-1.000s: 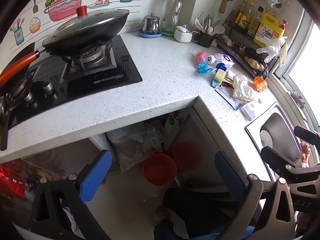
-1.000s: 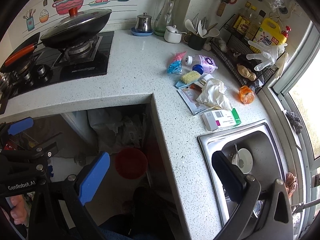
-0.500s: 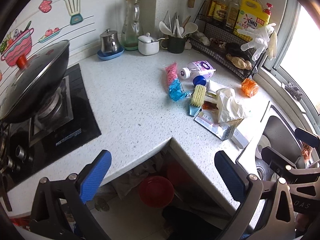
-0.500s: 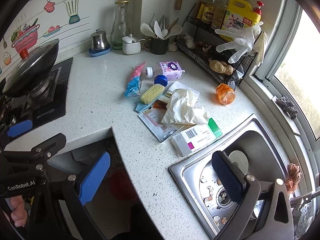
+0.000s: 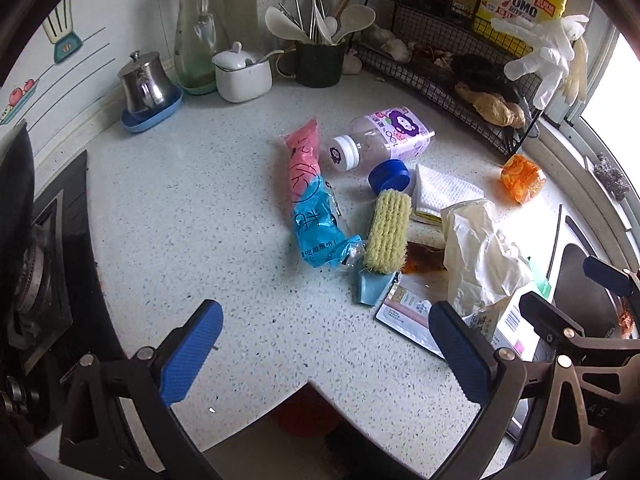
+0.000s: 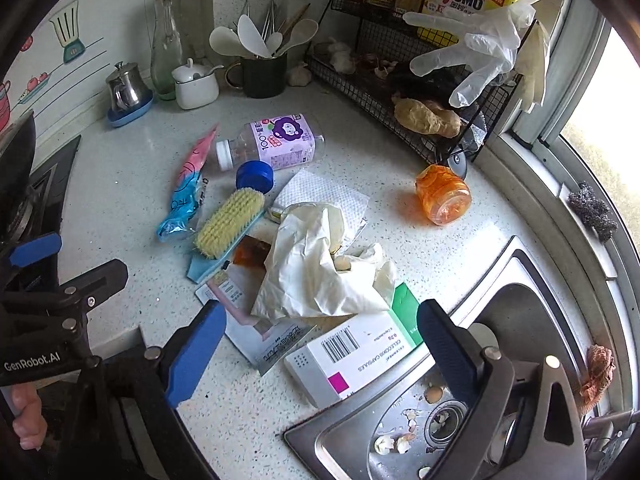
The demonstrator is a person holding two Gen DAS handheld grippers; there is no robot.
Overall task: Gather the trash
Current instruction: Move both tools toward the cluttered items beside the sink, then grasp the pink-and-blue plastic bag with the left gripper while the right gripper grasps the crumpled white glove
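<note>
Crumpled cream plastic bag (image 6: 316, 276) among litter

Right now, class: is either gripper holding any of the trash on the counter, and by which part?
Nothing is held. The left gripper is open and empty; the right gripper has jaws closing, pads touching nothing.

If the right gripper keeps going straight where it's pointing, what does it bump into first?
Probably the white medicine box lying between its closing, empty jaws, right gripper, perhaps together with the crumpled cream plastic bag just beyond; depth is hard to judge.
</note>
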